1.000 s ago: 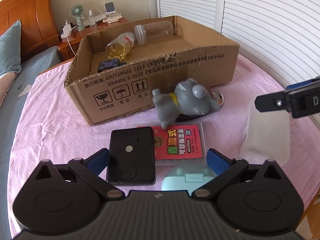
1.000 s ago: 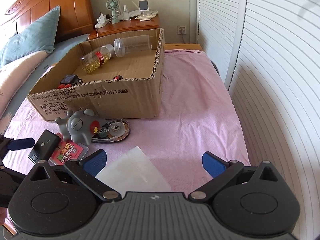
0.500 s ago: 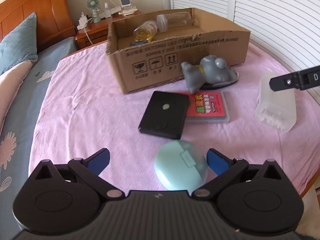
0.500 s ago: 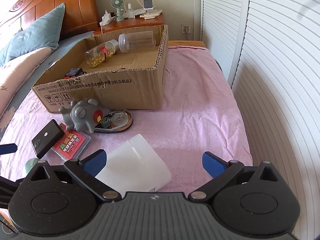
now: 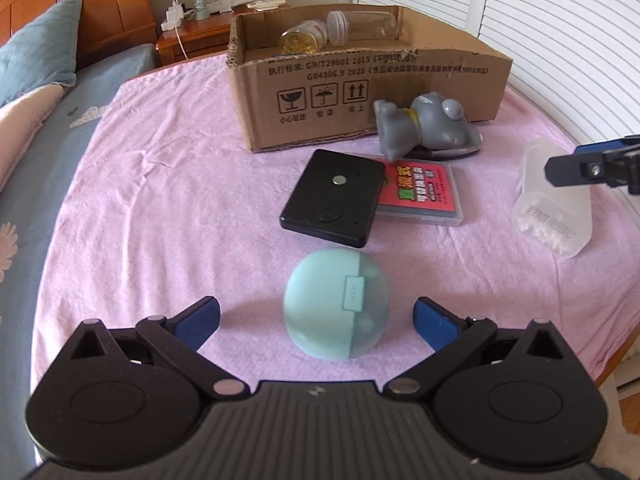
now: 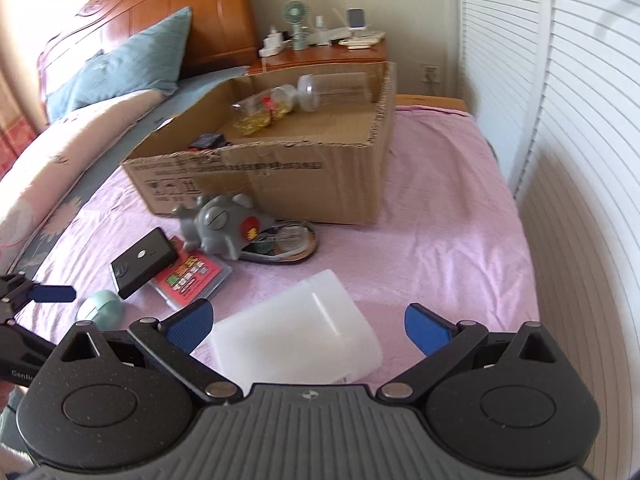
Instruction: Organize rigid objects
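Observation:
A round mint-green case (image 5: 335, 304) lies on the pink cloth between the open fingers of my left gripper (image 5: 316, 316); it also shows in the right wrist view (image 6: 100, 310). Beyond it lie a black flat device (image 5: 334, 196), a red card case (image 5: 420, 192) and a grey toy figure (image 5: 424, 128). A translucent white plastic box (image 6: 296, 340) lies between the open fingers of my right gripper (image 6: 308, 322); it also shows in the left wrist view (image 5: 554, 208). The cardboard box (image 5: 360, 84) holds two clear jars (image 5: 332, 32).
A dark oval tape measure (image 6: 286, 242) lies under the grey toy. The table edge runs at the right (image 5: 616, 356). A bed with a blue pillow (image 6: 128, 60) is at the left, a nightstand (image 6: 320, 52) behind, and a white louvred door (image 6: 560, 120) at the right.
My left gripper has pulled back and risen, so the mint case now lies fully between its fingers. My right gripper has pulled back too, bringing the white box between its fingers.

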The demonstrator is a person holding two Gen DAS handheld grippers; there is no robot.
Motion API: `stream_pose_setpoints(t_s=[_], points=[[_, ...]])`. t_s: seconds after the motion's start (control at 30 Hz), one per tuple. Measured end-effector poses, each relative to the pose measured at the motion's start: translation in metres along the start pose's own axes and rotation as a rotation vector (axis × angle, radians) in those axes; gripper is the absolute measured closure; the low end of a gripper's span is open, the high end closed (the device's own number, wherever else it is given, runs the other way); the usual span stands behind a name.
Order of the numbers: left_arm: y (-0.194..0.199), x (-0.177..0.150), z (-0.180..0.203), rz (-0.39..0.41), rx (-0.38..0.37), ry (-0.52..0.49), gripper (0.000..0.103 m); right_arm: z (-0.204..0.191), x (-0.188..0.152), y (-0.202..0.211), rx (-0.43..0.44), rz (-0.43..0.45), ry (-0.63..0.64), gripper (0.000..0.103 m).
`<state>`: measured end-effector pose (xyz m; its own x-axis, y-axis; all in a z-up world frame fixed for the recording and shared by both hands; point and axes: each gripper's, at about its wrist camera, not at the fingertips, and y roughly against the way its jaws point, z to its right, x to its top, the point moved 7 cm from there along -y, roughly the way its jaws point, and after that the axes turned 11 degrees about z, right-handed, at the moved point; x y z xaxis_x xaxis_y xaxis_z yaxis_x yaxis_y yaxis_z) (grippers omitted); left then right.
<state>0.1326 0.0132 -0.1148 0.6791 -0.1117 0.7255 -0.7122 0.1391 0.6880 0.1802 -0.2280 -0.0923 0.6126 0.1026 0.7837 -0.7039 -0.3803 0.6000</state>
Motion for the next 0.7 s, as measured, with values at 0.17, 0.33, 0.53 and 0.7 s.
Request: stream_pose_setpoints(t_s=[0.17, 0.33, 0.53, 0.7], points=[[0.001, -0.002, -0.001, 0.007, -0.005, 0.005, 0.001, -0.013, -0.010, -0.003, 0.032, -0.065, 0.049, 0.000], [0.000, -0.001, -0.004, 0.016, -0.006, 0.008, 0.000, -0.028, -0.030, -0.002, 0.023, -0.121, 0.131, 0.000], [0.000, -0.001, -0.006, 0.030, 0.005, 0.017, 0.000, -0.033, -0.046, -0.009, -0.019, -0.121, 0.213, 0.000], [0.001, -0.002, -0.005, 0.047, 0.016, 0.023, 0.000, -0.033, -0.045, -0.011, -0.021, -0.103, 0.212, 0.000]])
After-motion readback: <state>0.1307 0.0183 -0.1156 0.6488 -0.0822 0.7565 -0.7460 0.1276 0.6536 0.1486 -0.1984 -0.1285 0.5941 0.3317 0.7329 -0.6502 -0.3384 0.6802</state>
